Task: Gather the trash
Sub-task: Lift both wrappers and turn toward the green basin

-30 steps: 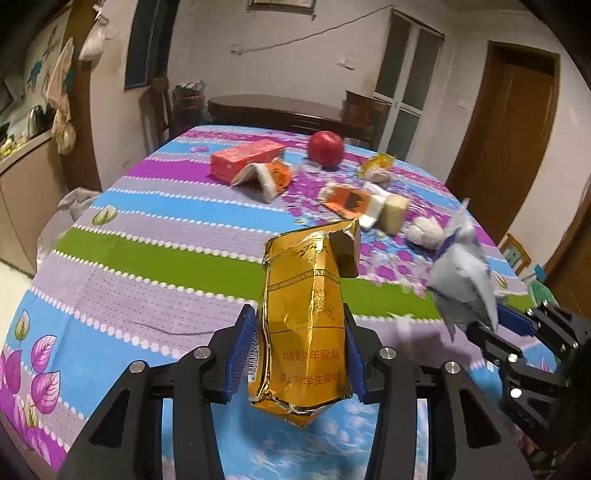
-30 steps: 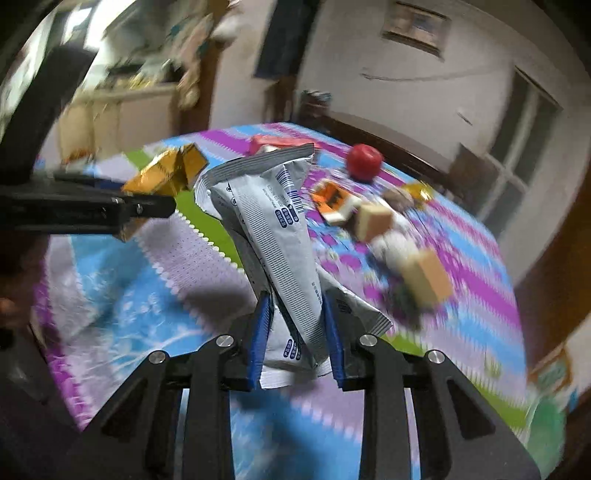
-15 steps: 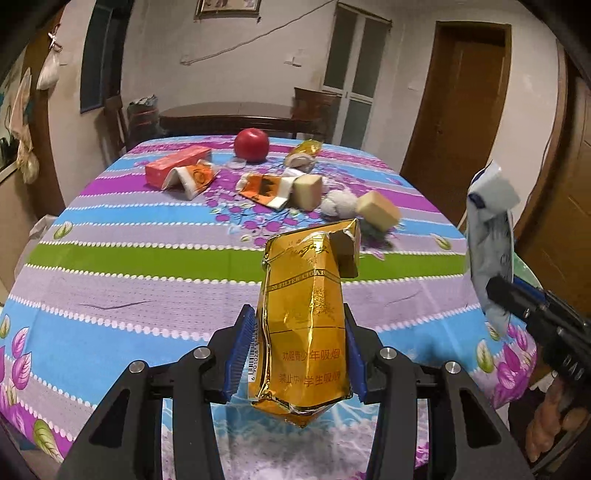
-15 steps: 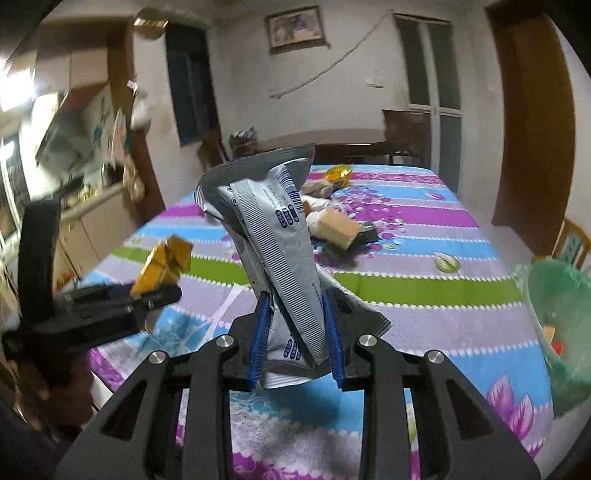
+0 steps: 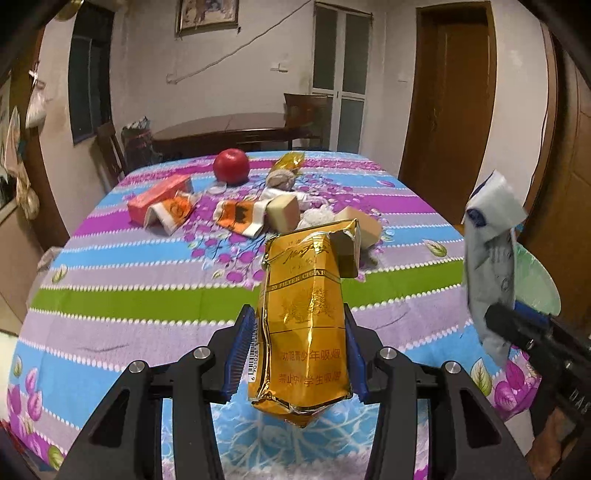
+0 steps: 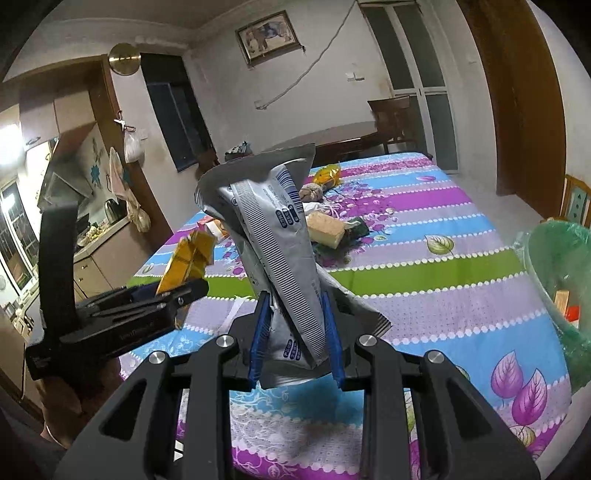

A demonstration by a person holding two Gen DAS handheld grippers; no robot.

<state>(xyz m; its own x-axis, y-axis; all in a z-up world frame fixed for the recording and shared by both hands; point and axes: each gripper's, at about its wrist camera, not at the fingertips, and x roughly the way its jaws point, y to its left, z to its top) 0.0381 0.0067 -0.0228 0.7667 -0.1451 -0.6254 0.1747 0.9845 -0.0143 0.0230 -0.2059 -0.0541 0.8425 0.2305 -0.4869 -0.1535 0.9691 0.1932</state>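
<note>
The left gripper [image 5: 295, 354] is clamped on a crumpled gold cigarette pack [image 5: 304, 325], which stands upright between its blue pads with its torn flap at the top. The right gripper [image 6: 295, 339] pinches a creased silver-grey wrapper [image 6: 277, 251] that rises tilted from between its fingers; in the left wrist view that wrapper [image 5: 491, 251] shows off to the right of the left fingers. Under and beyond both pairs of fingers spreads a table [image 5: 129, 306] covered in a striped cloth of blue, purple, green and lilac with leaf and flower prints. Well ahead of the left fingers lie a red apple [image 5: 231, 166], an orange box [image 5: 159, 194], two orange-and-white packets [image 5: 173, 214], tan blocks [image 5: 282, 212] and a gold foil wrapper [image 5: 290, 162]. To the right of the right fingers, beside the table's edge, stands a bin lined with a green bag [image 6: 557, 273]. Past the table are a dark wooden table [image 5: 236, 129], a glazed door [image 5: 340, 77], a brown door [image 5: 447, 92] and a framed picture [image 6: 266, 35]; left of the right fingers is a kitchen counter [image 6: 99, 236].
</note>
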